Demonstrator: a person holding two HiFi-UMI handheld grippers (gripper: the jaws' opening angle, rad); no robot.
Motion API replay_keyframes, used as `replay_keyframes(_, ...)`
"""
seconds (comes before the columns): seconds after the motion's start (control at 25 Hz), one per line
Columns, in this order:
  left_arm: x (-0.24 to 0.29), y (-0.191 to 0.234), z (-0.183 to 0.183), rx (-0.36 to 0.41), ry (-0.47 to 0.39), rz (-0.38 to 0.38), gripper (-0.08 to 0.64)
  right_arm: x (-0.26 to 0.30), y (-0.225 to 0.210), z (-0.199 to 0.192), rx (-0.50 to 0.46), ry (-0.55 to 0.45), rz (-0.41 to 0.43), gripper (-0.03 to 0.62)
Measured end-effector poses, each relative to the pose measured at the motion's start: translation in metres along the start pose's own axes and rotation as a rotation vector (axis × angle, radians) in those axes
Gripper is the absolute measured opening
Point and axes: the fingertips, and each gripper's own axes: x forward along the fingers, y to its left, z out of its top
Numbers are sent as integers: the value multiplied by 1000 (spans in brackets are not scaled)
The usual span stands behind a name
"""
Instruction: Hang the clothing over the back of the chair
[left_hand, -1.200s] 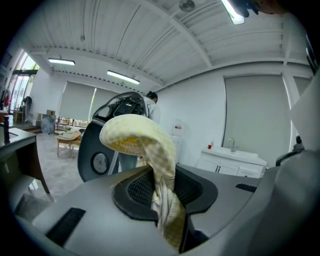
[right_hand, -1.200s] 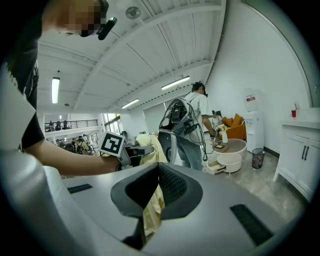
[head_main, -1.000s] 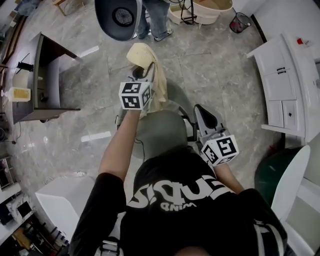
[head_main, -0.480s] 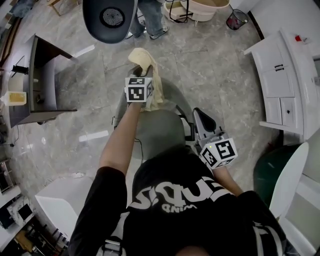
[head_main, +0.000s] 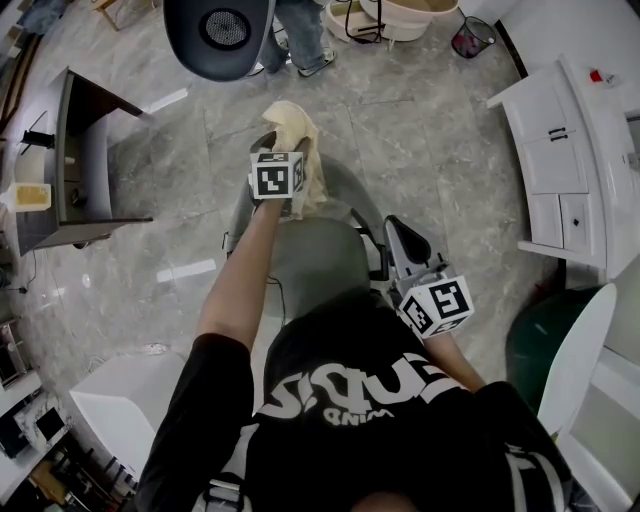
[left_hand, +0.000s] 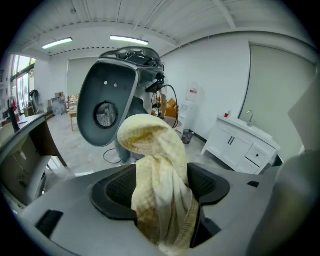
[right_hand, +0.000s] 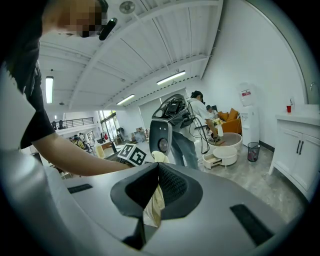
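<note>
While 1 cream cloth (head_main: 300, 140) drapes 1 chair (head_main: 322, 262), L tool (left_hand: 161, 186) just opening, cloth between, R tool (right_hand: 155, 169) clenched empty.

I have open floor (head_main: 430, 150) right of the chair (head_main: 320, 260). A grey dome (head_main: 220, 35) blocks ahead, and a table (head_main: 90, 160) stands to the left.

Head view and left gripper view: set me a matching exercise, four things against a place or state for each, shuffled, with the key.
1 yellow cloth
2 left gripper
3 wastebasket
4 white cabinet

A jaws apart
B small and dark, on the floor at the head view's top
C draped over the back of the chair
D along the head view's right edge

Pairs: 1-C, 2-A, 3-B, 4-D.
The left gripper's jaws have just opened, with the cloth between them.
</note>
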Motion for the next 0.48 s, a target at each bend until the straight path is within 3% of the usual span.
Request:
replay_keyframes(0.12,-1,2,-3,-23,15,0,364,-1,1,1,1,-1,2,14)
replay_keyframes(0.48,-15,-2,0,-23,-1,-14,410,-1,6,2,-5,-8,13,14)
